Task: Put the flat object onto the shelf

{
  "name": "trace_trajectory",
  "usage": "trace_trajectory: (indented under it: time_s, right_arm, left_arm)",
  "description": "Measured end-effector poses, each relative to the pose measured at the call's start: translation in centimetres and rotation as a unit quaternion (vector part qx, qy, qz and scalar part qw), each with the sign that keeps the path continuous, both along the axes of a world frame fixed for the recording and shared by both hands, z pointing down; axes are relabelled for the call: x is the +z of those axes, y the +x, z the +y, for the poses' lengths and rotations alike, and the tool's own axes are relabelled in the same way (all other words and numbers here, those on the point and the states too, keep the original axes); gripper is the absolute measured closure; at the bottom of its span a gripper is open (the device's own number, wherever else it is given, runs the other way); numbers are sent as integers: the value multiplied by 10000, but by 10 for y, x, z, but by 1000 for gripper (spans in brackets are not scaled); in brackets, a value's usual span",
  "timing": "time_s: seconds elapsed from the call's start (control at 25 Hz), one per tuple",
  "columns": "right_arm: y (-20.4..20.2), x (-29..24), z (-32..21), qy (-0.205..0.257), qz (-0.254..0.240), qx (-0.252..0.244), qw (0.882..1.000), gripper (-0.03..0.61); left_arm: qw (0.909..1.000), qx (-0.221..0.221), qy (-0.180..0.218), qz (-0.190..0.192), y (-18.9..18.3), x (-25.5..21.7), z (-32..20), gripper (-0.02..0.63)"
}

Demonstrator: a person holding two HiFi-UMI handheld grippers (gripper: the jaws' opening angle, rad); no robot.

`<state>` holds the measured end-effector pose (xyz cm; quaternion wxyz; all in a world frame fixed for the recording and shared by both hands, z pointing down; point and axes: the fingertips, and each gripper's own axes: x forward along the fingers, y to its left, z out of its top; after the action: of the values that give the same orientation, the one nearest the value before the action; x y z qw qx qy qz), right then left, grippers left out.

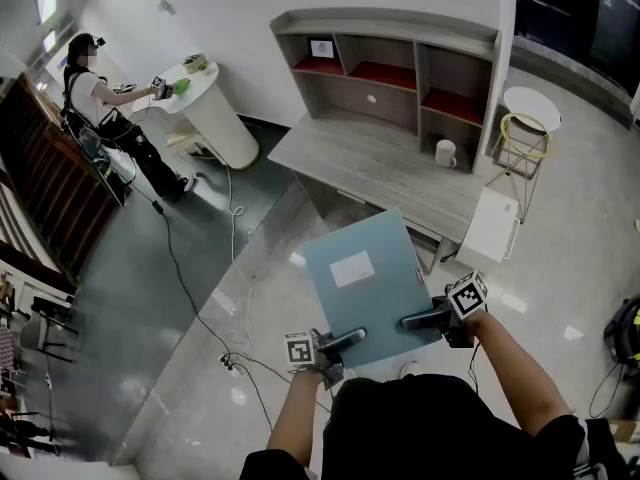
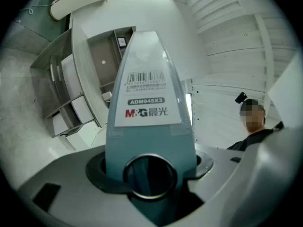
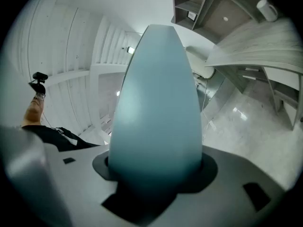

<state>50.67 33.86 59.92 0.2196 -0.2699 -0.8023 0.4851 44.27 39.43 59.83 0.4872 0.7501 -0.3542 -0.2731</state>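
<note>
Both grippers are clamped on the one file box (image 1: 368, 286). The left gripper (image 1: 345, 340) pinches its near edge at 7 o'clock, and the right gripper (image 1: 421, 320) pinches it at 5 o'clock. Each gripper view shows the box filling the jaws.

We're holding the box flat and well short of the shelf (image 1: 392, 26). Its long axis runs roughly 5 to 11 o'clock in the head view. The shelf lies at 12 to 1 o'clock from the box, with the desk (image 1: 365, 168) between them.

The right gripper sits slightly nearer the shelf, so we judge the carry goes forward with a small clockwise turn.

Count:
- one box
- two grippers
- one shelf unit with several open bays
- one mug (image 1: 445, 153)
</note>
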Motion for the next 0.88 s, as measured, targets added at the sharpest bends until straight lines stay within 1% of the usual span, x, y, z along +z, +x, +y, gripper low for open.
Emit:
trace_trajectory:
  time_s: [0.12,0.28,0.4,0.52,0.68,0.76,0.88]
  right_arm:
    - [-2,0,0,-10,-109,-22,9999,310]
    - [1,0,1,93,-347,-11,9994,310]
    - [3,0,8,93,-427,-29,9990,310]
    - [5,2,16,57,-459,-92,9989,307]
    - [5,7,15,-172,-387,-142,9990,295]
    - [5,12,19,-252,-394,-136,9988,296]
    - [4,19,31,-288,-460,-135,9984,296]
  left_arm:
    - [9999,-5,16,-101,-4,-1,-3,316]
    - [9994,-23,109,-324,-1,-4,-2,316]
    - [9991,-23,79,-424,1,-5,5,316]
    - [9993,-40,56,-364,4,-4,13,316]
    - [9996,-57,-144,-226,4,1,12,316]
    - [9994,-62,-227,-267,4,5,16,316]
    - [9991,-125,-252,-328,3,12,28,316]
